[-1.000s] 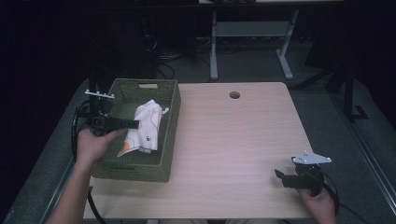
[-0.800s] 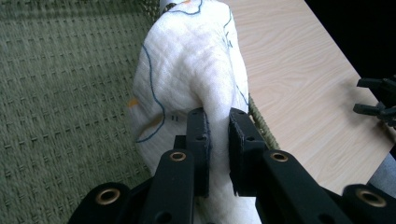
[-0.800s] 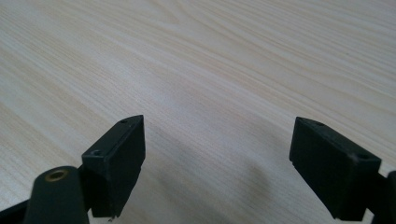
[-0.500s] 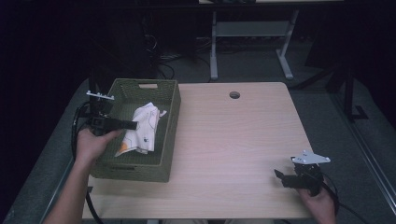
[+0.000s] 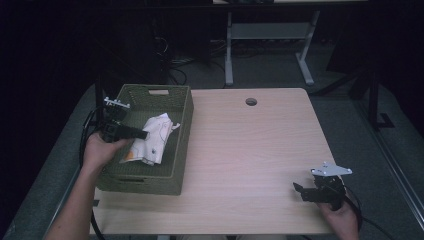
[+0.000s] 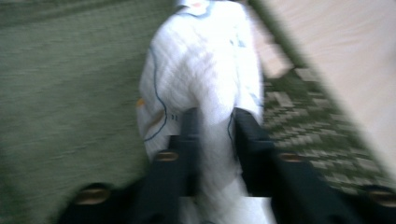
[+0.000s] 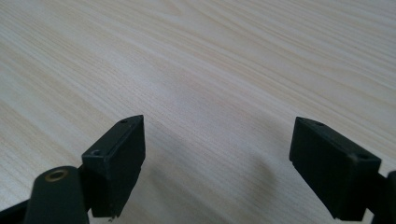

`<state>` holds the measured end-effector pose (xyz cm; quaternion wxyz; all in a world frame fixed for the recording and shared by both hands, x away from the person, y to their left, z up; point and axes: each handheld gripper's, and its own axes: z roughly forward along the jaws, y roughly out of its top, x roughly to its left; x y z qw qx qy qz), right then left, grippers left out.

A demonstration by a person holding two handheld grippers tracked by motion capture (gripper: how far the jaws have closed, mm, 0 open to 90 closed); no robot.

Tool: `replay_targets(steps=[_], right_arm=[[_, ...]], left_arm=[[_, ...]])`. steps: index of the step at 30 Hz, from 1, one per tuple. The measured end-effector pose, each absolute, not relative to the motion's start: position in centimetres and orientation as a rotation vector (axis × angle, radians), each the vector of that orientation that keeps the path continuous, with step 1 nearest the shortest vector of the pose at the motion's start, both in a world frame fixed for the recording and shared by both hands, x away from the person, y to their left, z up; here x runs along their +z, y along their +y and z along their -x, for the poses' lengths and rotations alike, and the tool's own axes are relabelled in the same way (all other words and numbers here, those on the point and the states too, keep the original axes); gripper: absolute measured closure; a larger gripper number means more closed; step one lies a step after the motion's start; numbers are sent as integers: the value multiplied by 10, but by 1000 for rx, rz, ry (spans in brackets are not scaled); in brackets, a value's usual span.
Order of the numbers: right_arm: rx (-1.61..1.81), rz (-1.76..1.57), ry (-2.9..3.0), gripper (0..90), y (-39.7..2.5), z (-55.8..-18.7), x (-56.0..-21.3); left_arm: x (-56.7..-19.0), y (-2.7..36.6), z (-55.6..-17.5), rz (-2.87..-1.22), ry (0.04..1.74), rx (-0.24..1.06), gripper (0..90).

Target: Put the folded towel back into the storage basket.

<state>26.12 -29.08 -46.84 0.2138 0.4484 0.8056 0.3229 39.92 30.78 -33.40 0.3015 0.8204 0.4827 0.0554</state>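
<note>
A white cloth (image 5: 152,138) with thin blue and orange marks lies bunched in a green woven basket (image 5: 181,130) at the table's left. My left gripper (image 5: 142,134) reaches into the basket from the left and is shut on the cloth. In the left gripper view the cloth (image 6: 205,70) is pinched between the two black jaws of that gripper (image 6: 215,126). My right gripper (image 5: 298,190) rests near the table's front right corner, open, with nothing between its jaws; in the right gripper view it (image 7: 219,154) points across bare light wood (image 7: 233,60).
The light wooden table (image 5: 250,150) has a round cable hole (image 5: 251,102) near its far edge. A white desk frame (image 5: 270,35) stands on the dark floor beyond the table. Cables trail from both grippers.
The left gripper has shifted slightly inside the basket with the cloth in its jaws. The right gripper has hardly moved.
</note>
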Motion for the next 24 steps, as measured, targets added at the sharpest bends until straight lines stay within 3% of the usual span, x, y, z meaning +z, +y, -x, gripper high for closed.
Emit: replay_targets(steps=[24], right_arm=[[908,-1249,2234,180,-285,-259,-470]], left_arm=[[-343,313,-374,-2101,1275,147,555]])
